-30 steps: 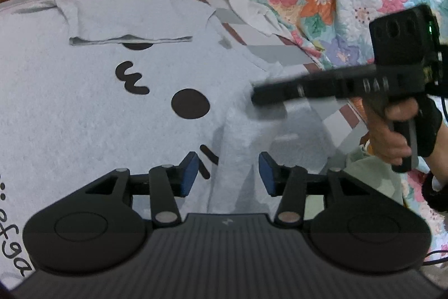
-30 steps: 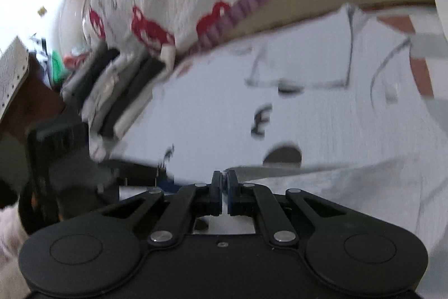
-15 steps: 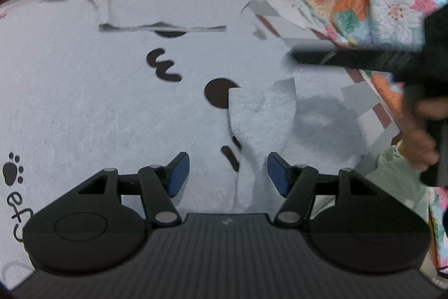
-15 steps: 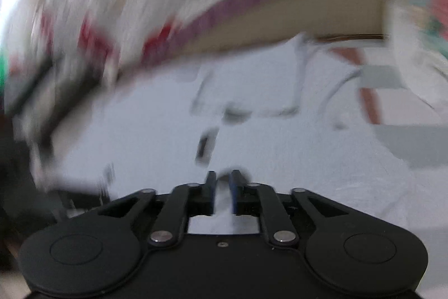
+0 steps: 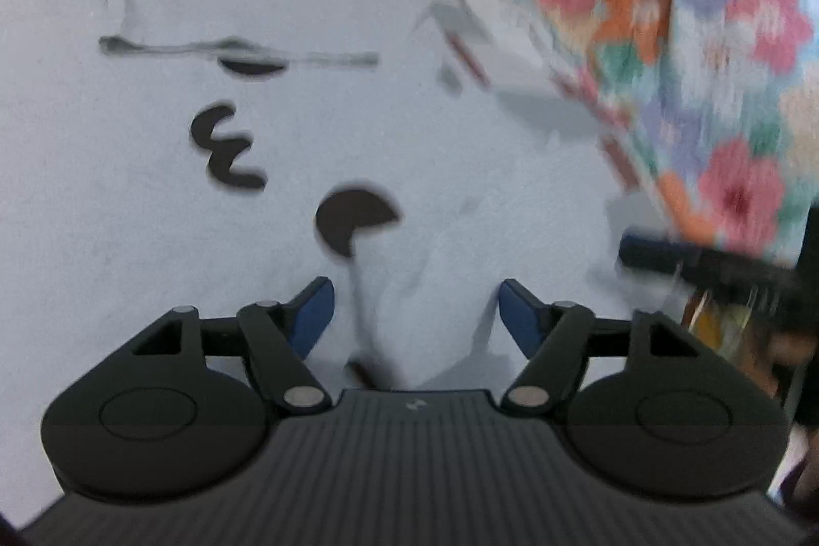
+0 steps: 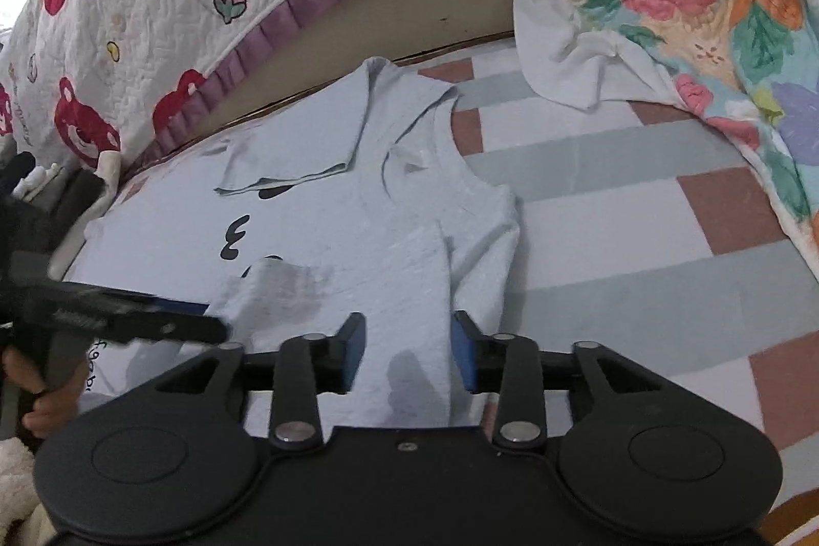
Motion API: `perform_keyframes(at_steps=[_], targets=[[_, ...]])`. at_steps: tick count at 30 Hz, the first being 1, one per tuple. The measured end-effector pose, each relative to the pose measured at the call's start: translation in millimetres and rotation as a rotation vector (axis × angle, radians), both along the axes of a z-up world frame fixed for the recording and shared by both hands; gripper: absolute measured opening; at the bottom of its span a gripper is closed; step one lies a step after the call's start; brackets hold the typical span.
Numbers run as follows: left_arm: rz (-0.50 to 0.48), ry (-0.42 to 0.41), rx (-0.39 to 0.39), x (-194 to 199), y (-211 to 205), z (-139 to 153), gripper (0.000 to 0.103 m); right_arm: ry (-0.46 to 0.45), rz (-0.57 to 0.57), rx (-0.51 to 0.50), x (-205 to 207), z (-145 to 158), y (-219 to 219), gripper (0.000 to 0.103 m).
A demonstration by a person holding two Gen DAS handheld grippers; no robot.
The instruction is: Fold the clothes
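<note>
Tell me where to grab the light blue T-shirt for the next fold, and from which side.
Probably grip the T-shirt at its near side edge by the folded-in sleeve, where layers stack into a pinchable ridge. Come in low from the checked sheet with the open right gripper.

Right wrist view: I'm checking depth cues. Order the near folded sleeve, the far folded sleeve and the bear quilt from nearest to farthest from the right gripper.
From the right gripper:
1. Near folded sleeve, just ahead, left of the jaws.
2. Far folded sleeve, farther up the shirt.
3. Bear quilt, upper left, beyond the shirt.
</note>
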State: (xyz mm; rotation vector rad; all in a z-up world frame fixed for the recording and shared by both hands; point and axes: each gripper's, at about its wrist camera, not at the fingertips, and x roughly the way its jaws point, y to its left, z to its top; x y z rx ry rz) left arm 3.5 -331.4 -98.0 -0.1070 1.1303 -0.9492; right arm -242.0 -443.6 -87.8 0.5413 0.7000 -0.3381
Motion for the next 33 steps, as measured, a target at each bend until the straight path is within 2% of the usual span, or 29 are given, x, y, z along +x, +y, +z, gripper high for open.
perform_keyframes(at_steps=[1, 2, 6, 8, 9, 12, 14, 16, 19, 22, 23, 24, 25, 26, 30, 31, 33], targets=[[0.016, 0.012, -0.007, 0, -1, -2, 0.004, -0.002, -0.002, -0.002, 2, -2, 1, 0.047], [0.033, -0.008, 0.013, -4, -1, -1, 0.003, -0.003, -0.003, -0.003, 4, -3, 1, 0.047], [0.1, -0.22, 0.13, -26, 5, 14, 0.003, 0.051, 0.015, -0.027, 12, -13, 4, 0.046], [0.123, -0.252, 0.176, -25, 4, 16, 0.01, 0.074, 0.025, -0.042, 13, -19, 7, 0.046], [0.126, -0.224, 0.176, -20, 5, 13, 0.022, 0.086, 0.03, -0.049, 13, -22, 9, 0.046], [0.145, -0.137, 0.143, -7, 19, 16, 0.043, 0.114, 0.044, -0.074, 14, -24, 13, 0.046], [0.167, -0.103, 0.124, 0, 34, 24, 0.045, 0.121, 0.056, -0.064, 13, -21, 15, 0.044], [0.185, -0.089, 0.141, 5, 56, 35, 0.047, 0.103, 0.08, -0.035, 8, -17, 16, 0.037], [0.24, -0.04, 0.214, 9, 116, 44, 0.048, 0.048, 0.097, -0.02, -2, -10, 17, 0.038], [0.295, 0.01, 0.287, 12, 175, 53, 0.05, 0.018, 0.123, 0.039, -8, -11, 15, 0.046], [0.313, 0.026, 0.311, 13, 195, 56, 0.05, 0.029, 0.142, 0.053, -7, -14, 16, 0.037], [0.331, 0.043, 0.336, 14, 215, 59, 0.05, 0.029, 0.157, 0.05, -8, -13, 17, 0.016], [0.35, 0.06, 0.36, 15, 235, 62, 0.05, 0.029, 0.172, 0.046, -10, -12, 19, 0.003], [0.368, 0.076, 0.384, 16, 255, 65, 0.05, 0.031, 0.184, 0.042, -12, -11, 20, 0.003], [0.44, 0.143, 0.481, 20, 335, 77, 0.056, 0.116, 0.079, -0.004, -27, 7, 14, 0.003], [0.462, 0.168, 0.486, 18, 352, 78, 0.056, 0.143, 0.078, -0.021, -27, 6, 15, 0.003], [0.511, 0.237, 0.446, 7, 377, 72, 0.059, 0.144, 0.085, -0.027, -25, 4, 22, 0.004]])
